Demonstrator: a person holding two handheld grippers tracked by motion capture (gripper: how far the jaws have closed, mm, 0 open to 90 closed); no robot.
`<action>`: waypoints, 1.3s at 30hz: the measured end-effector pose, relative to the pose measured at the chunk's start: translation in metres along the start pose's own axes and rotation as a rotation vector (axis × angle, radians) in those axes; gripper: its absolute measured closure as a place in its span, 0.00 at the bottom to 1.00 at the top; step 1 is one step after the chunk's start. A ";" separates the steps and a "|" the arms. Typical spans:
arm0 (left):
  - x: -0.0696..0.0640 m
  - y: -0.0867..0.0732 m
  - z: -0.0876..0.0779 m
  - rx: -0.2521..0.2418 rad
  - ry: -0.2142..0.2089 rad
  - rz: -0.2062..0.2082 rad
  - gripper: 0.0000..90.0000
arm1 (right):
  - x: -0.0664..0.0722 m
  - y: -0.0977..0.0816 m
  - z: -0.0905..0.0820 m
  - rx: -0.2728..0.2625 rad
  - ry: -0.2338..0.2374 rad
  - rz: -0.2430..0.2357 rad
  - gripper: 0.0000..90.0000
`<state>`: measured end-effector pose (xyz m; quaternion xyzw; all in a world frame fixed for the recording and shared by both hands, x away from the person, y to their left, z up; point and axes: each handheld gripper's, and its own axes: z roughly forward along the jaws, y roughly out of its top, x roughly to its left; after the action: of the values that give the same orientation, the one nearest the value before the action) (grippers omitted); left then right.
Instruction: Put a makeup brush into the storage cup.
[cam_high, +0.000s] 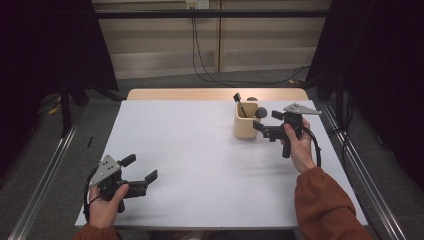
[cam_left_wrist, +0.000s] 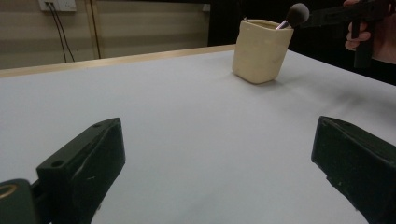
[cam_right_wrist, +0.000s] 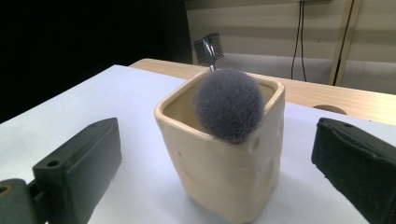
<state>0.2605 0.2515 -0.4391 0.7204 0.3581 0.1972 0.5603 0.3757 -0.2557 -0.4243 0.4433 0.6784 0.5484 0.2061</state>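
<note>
Facing the cream cup (cam_right_wrist: 224, 154) head-on, your right tongs (cam_high: 261, 120) are standing wide with nothing between the jaws, and the round-headed makeup brush (cam_right_wrist: 229, 105) is leaning out over the cup's near rim, straight ahead of them. Its handle is running down and away into the cup, so its long axis is pointing roughly along your line of reach; a second, flat brush (cam_right_wrist: 209, 46) is standing at the far side. Your left tongs (cam_high: 141, 172) are also gaping empty, well apart near the front left corner of the worktop (cam_high: 200, 150), so your right hand is the nearer one.
</note>
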 end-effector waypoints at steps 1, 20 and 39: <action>0.000 0.000 0.000 -0.001 0.000 -0.002 0.03 | 0.001 0.000 -0.001 -0.003 0.002 0.003 0.01; -0.001 0.001 0.002 -0.003 -0.008 0.003 0.03 | 0.010 -0.010 -0.025 -0.038 -0.052 -0.014 0.01; -0.003 0.001 0.000 -0.010 -0.009 0.004 0.03 | 0.020 -0.025 -0.052 -0.034 -0.056 -0.026 0.01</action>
<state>0.2590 0.2496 -0.4376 0.7192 0.3534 0.1968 0.5649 0.3157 -0.2680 -0.4270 0.4460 0.6685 0.5447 0.2395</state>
